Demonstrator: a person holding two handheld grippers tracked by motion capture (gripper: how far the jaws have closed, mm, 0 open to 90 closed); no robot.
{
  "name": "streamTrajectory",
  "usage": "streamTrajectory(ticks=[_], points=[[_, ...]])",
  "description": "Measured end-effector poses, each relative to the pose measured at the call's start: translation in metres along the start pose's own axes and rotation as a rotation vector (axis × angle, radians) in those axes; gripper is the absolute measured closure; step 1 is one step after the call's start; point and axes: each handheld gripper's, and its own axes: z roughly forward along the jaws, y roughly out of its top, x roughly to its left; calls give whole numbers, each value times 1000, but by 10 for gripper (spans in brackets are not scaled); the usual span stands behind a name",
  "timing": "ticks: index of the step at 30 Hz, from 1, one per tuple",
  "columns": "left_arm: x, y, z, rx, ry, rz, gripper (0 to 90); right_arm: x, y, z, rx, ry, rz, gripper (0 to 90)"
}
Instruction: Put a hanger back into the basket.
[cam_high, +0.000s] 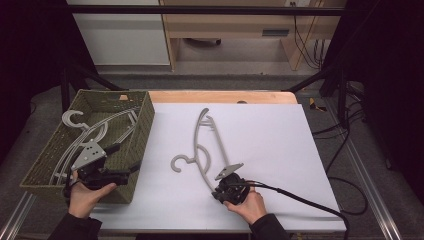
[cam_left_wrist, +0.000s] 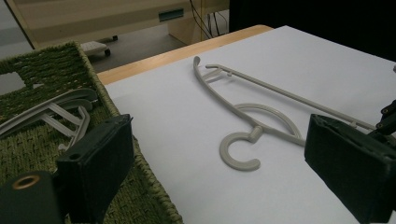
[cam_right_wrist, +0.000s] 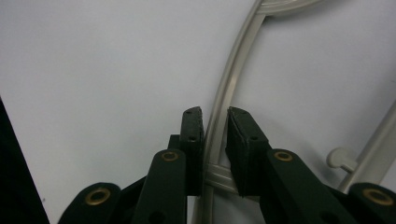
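Now pinching one hanger (cam_high: 207, 145) on the table with the right gripper (cam_right_wrist: 215, 135); left gripper (cam_left_wrist: 210, 172) wide open; more hangers (cam_high: 85, 137) waiting in the basket (cam_high: 142, 125).

Hard to tell in the right gripper view whether the right tool (cam_right_wrist: 215, 135) pinches the hanger (cam_right_wrist: 224, 107) or merely straddles its arm, a thin gap showing on one side. Hanger there cut off by the top edge. Hangers in the basket (cam_high: 145, 120) partly hidden behind the left tool (cam_high: 125, 160) in the high view, count unclear. Near desk (cam_high: 280, 130) edge cropped at the bottom.
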Motion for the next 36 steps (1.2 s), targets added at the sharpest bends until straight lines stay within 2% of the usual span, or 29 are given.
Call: streamTrajectory(ticks=[3,4,8,11,13,20,21,24,26,27,29,31,32,34,36], points=[[-1,0,0,2,-2,0,81,-5,-3,-6,25,-16,0,786],[-1,0,0,1,-1,1,81,-7,-5,-8,32,-18,14,794],[-1,0,0,1,-4,5,82,-24,-14,-20,56,-55,39,822],[-2,0,0,3,-6,7,82,-34,-21,-27,65,-37,36,821],[-3,0,0,5,-7,7,83,-37,-23,-29,68,-52,12,816],[-5,1,1,6,-11,11,83,-37,-25,-28,60,-59,26,765],[-5,1,1,7,-10,12,83,-36,-25,-27,56,-55,40,757],[-6,1,2,8,-9,15,83,-34,-25,-26,56,-68,33,763],[-6,1,2,11,-10,17,83,-32,-25,-25,57,-95,28,774],[-7,1,3,12,-12,18,83,-31,-25,-25,59,-101,8,779],[-8,1,4,15,-14,24,84,-30,-25,-25,58,-104,12,803],[-8,1,4,18,-14,26,84,-32,-25,-25,57,-96,11,820],[-8,1,4,19,-15,27,84,-33,-24,-25,65,-83,-7,822],[-8,1,4,18,-13,28,84,-35,-23,-25,68,-66,14,825],[-8,1,4,17,-13,29,84,-37,-22,-26,73,-51,9,826]])
